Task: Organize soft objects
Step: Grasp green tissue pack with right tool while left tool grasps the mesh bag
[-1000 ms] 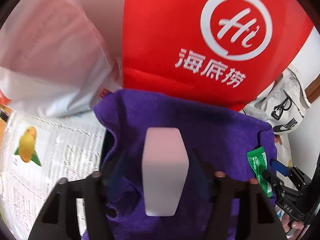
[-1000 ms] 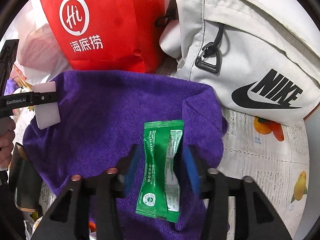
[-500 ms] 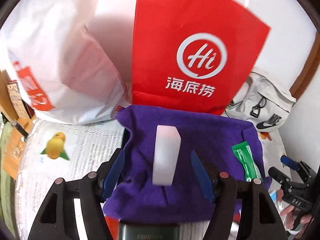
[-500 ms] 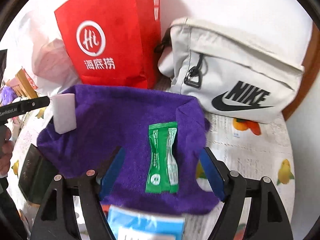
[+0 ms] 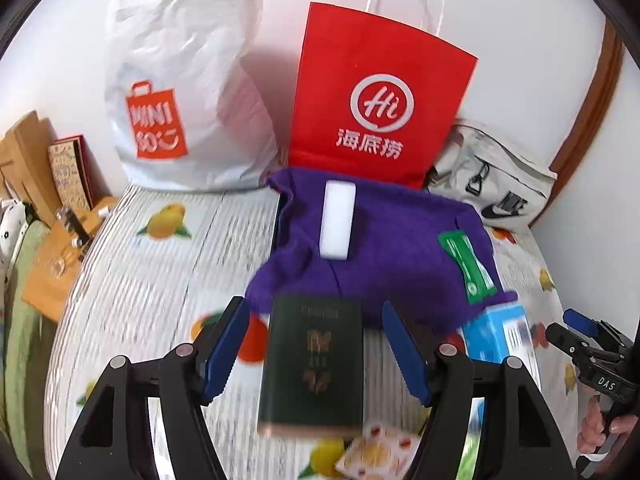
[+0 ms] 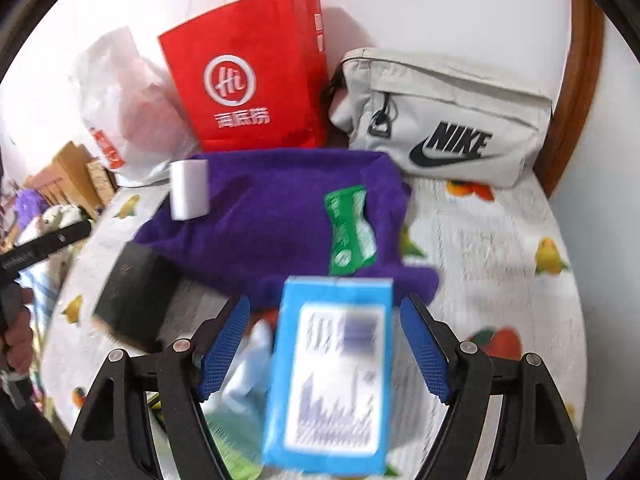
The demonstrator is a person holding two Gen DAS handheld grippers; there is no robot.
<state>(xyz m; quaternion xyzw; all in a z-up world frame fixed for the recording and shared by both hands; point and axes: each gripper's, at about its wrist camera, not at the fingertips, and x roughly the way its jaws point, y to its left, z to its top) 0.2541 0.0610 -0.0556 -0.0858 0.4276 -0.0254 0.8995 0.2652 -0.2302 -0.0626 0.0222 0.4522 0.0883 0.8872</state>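
Observation:
A purple towel [image 5: 380, 248] [image 6: 280, 216] lies spread on the fruit-print table cover. On its far left part rests a white sponge block [image 5: 338, 220] [image 6: 189, 190], and a green packet [image 5: 466, 266] [image 6: 350, 230] lies on its right part. My left gripper [image 5: 312, 348] hangs open above a dark green box [image 5: 314, 364], with gaps between the pads and the box. My right gripper [image 6: 324, 346] is open over a blue box [image 6: 332, 380], also without touching it. Both grippers are back from the towel, towards the table's near side.
Against the wall stand a white plastic bag [image 5: 180, 100], a red paper bag [image 5: 376, 108] and a grey Nike pouch [image 6: 440, 120]. Wooden items and a patterned book [image 5: 68, 172] crowd the left edge. A small patterned packet [image 5: 380, 452] lies near the front.
Both grippers have drawn back and risen from the towel. The right jaws have widened and left the green packet lying there. The dark green and blue boxes have come into view beneath them.

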